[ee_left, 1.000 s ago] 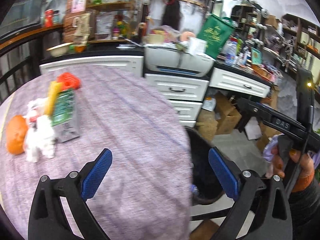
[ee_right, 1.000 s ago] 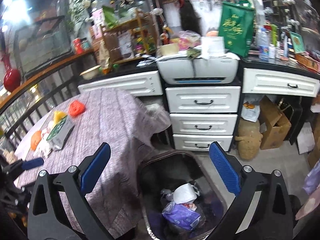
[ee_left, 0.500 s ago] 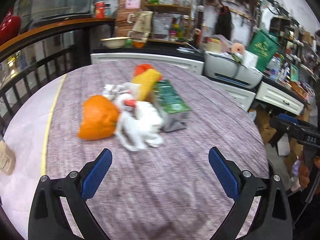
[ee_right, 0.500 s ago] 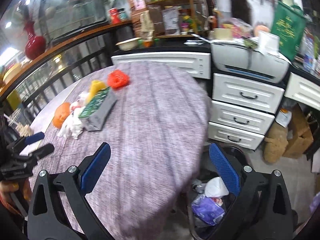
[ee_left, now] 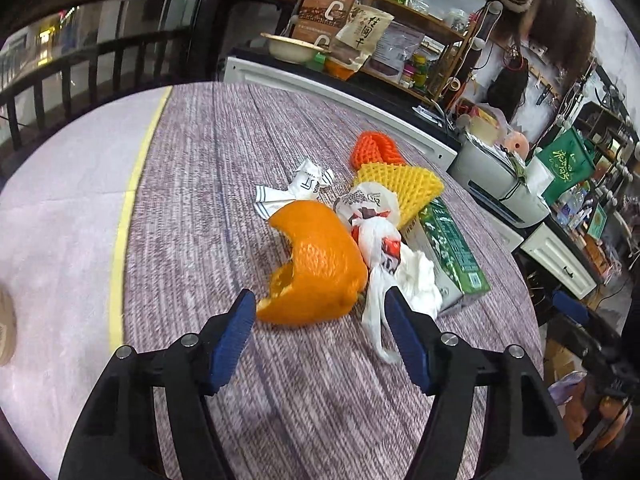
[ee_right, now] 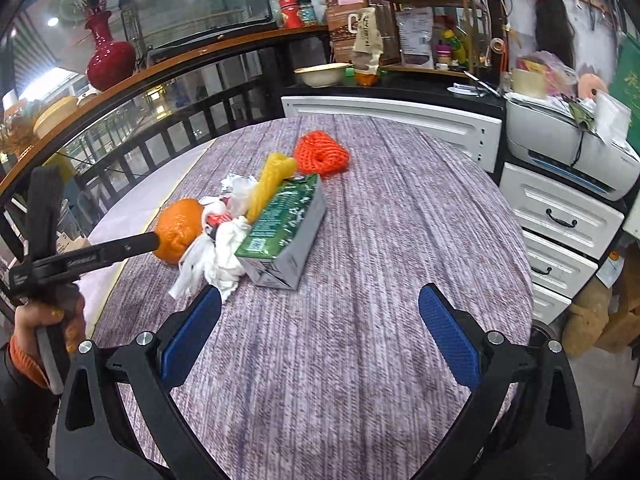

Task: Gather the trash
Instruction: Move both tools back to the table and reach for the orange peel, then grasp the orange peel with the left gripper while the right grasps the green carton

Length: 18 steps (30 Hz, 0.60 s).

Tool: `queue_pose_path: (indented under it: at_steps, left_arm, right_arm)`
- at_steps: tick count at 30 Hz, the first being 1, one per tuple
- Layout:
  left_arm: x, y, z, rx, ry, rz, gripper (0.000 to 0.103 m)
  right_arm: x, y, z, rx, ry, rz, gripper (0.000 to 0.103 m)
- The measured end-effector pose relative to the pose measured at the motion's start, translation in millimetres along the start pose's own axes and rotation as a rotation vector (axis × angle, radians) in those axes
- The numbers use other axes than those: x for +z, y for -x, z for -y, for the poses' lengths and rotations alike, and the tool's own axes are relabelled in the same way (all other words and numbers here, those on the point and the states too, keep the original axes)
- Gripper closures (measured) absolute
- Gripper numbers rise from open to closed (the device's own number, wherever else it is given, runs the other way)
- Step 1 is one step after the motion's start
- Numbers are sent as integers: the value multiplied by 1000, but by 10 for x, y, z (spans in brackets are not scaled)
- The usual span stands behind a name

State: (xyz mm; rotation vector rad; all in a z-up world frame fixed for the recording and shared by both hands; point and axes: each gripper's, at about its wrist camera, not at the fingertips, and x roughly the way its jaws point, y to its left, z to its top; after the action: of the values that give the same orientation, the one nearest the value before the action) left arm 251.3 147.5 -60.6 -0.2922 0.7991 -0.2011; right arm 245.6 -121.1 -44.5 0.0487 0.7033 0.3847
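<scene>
As its jaws close, the left claw (ee_left: pixel 320 312) flanks the orange peel (ee_left: pixel 316 268).

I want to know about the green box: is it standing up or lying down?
Lying down. The green carton rests on its long side on the table, its green face upward.

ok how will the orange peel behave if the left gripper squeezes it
The orange peel is a hollow curved shell with a torn edge, so it will likely flex or cave rather than resist. It looks light. The left gripper, jaws closing, has not pinched it yet; a rim grip may tear.
</scene>
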Motion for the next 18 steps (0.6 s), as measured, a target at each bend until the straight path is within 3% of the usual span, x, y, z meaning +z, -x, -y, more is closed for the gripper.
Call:
queue_pose_path:
  at_steps: [6, 18]
  left_arm:
    - [131, -234, -33, -32, 29, -28, 40]
    - [25, -112, 109, -101, -32, -6, 82]
  right_arm:
    - [22, -94, -50, -10, 6, -13, 6]
    - [137, -489, -190, -7, 18, -67, 6]
